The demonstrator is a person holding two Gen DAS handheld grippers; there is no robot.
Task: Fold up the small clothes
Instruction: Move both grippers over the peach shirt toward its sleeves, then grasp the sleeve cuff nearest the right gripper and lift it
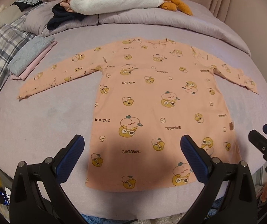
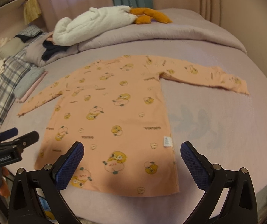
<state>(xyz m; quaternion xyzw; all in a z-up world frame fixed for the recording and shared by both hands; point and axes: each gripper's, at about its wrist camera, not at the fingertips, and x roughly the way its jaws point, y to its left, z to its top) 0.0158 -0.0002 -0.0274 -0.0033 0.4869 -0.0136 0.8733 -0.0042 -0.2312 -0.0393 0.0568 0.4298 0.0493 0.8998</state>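
Pink long-sleeved shirt (image 1: 152, 97) spread flat on the bed (image 1: 40, 130), hem along the near edge, neckline toward the rolled duvet (image 1: 152, 20) at the far side, both sleeves out sideways. No fold made yet, by the look of it.

Left gripper (image 1: 132, 155) wide apart, empty, hovering above the hem's left half near the bed's front edge. Right gripper (image 2: 132, 160) likewise apart and empty, above the hem's right corner and side seam, close to the white care label (image 2: 167, 141).

Likely step in hand: first lengthwise fold, one sleeve plus a side strip brought over the body.

- Pinch at two spots on the same side: shoulder seam and hem corner. Top and bottom layer together, else the back panel lags and bunches.
- Low approach, one finger slid under the fabric; sheet is soft, so risk of grabbing sheet too.
- Lift only just clear, equal travel on both ends, fold line kept parallel to the side seam.
- Sleeve laid straight down the body after, not dangling off.
- Clear of the folded stack (image 1: 30, 56) near the left edge; left cuff ends just beside it.
- Release only once fabric lies flat.
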